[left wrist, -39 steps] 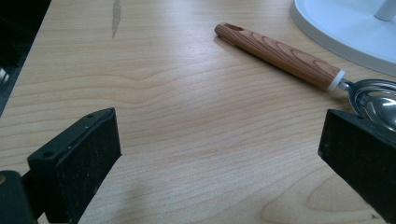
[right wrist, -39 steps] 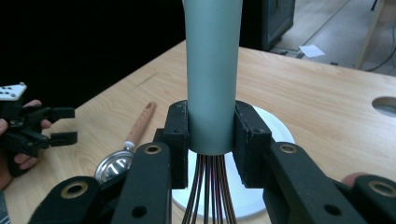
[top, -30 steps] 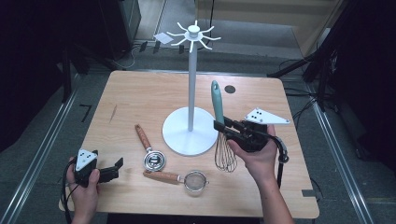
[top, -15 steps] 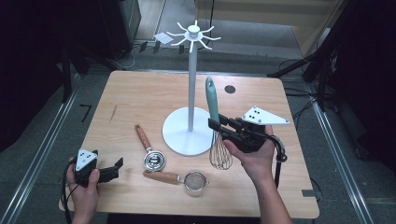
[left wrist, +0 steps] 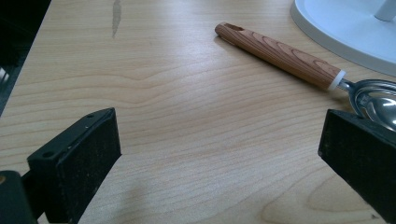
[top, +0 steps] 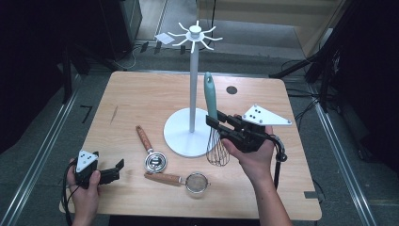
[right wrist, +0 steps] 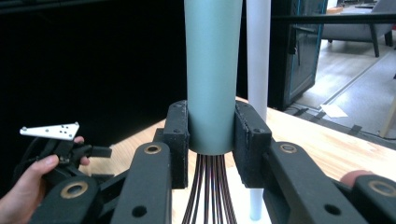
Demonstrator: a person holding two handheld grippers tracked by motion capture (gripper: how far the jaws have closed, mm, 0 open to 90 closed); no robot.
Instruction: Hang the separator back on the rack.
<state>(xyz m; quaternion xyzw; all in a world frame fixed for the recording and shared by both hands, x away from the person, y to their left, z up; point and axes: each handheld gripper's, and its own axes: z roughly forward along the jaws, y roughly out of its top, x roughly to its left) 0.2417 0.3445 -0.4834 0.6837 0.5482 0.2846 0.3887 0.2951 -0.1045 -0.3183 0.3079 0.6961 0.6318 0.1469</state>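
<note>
Setting: dim room with dark surrounds, grey floor with metal rails either side, cables trailing, a lit space with wooden furniture beyond the far edge. Surface: pale wood table [top: 141, 101], one dark streak near its left side, a black round mark near the far right. Fixed item: white stand [top: 191, 94], round base at table centre, thin pole, ring of hooks on top, all bare. Item in hand: whisk [top: 214, 117], teal handle, wire loops below; held upright just right of the pole, handle end up, loops hanging over the base's right edge. Change: against the earlier high views the whisk has risen and come nearer the pole, its handle tip now higher up the pole though well short of the hooks; judged a lift towards hanging, with most of the height to gain. Right gripper [right wrist: 211, 135]: jaws partly closed, pads clamped on the lower end of the handle just above the wires. Left gripper [top: 110, 173]: jaws wide apart, nothing between them, resting low at the near left corner, unmoved. Lying loose: scoop [top: 150, 150] with wooden handle, left of the base; strainer [top: 181, 180] with wooden handle, near the front edge.
</note>
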